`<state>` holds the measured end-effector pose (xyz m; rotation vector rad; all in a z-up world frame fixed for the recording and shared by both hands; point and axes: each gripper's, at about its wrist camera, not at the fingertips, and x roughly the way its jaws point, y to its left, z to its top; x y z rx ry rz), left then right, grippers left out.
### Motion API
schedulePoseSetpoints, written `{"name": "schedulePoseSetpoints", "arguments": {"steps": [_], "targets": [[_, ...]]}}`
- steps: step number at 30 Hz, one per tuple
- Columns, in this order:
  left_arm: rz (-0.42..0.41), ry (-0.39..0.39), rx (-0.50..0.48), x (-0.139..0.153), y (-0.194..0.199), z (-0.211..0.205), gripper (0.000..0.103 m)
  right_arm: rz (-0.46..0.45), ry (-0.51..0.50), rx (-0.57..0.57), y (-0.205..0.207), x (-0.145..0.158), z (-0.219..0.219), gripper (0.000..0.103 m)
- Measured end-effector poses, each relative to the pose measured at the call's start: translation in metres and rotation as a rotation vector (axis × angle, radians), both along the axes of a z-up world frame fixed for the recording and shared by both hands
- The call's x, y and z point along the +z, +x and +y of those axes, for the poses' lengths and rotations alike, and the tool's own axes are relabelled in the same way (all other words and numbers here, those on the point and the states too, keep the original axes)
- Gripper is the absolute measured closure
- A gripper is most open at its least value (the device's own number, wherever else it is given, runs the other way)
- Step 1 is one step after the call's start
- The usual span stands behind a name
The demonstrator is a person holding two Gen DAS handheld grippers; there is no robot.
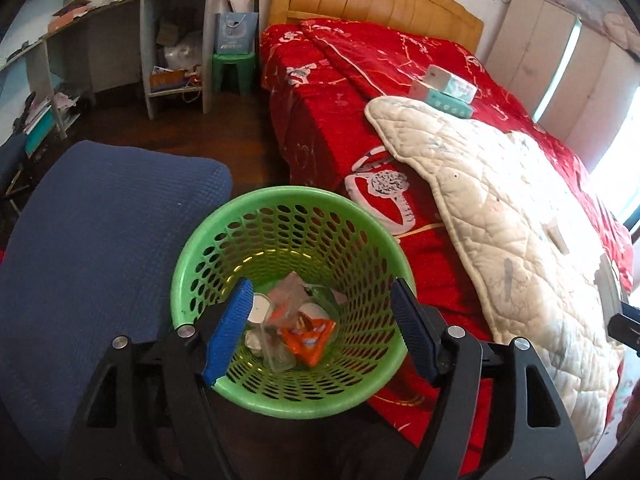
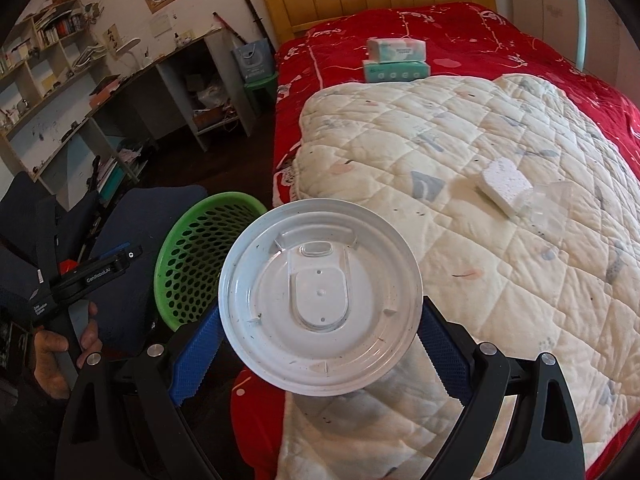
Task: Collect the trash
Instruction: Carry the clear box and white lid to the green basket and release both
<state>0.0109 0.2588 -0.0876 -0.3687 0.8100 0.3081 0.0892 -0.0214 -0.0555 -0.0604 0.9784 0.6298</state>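
Note:
A green perforated trash basket [image 1: 224,240] stands on the floor beside the bed; it also shows in the right wrist view [image 2: 188,248]. Inside lie an orange wrapper [image 1: 308,338], clear plastic and white scraps. My left gripper [image 1: 320,332] is open and empty right above the basket's mouth. My right gripper [image 2: 320,344] is shut on a white plastic cup lid [image 2: 320,296], held face-on above the bed's edge, to the right of the basket. A white foam block [image 2: 505,186] and a clear plastic piece [image 2: 554,208] lie on the quilt.
A cream quilt [image 2: 440,152] covers the red bed [image 1: 320,80]. Two tissue packs [image 2: 396,60] are stacked near the headboard. A blue chair seat [image 1: 100,248] is left of the basket. A cluttered desk [image 1: 120,8] and a green stool [image 1: 234,68] stand by the far wall.

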Motion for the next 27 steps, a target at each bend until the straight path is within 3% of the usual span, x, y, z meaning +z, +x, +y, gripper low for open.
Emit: {"name": "schedulePoseSetpoints", "arguments": {"steps": [13,27], "targets": [[-0.039,0.067,0.073,0.028,-0.045,0.009,0.033,0.019,0.014,0.112,0.002,-0.003,0.057,0.014],[-0.070,0.070,0.160,0.040,-0.079,0.035,0.033,0.059,0.015,0.210,0.003,-0.016,0.134,0.014]]}}
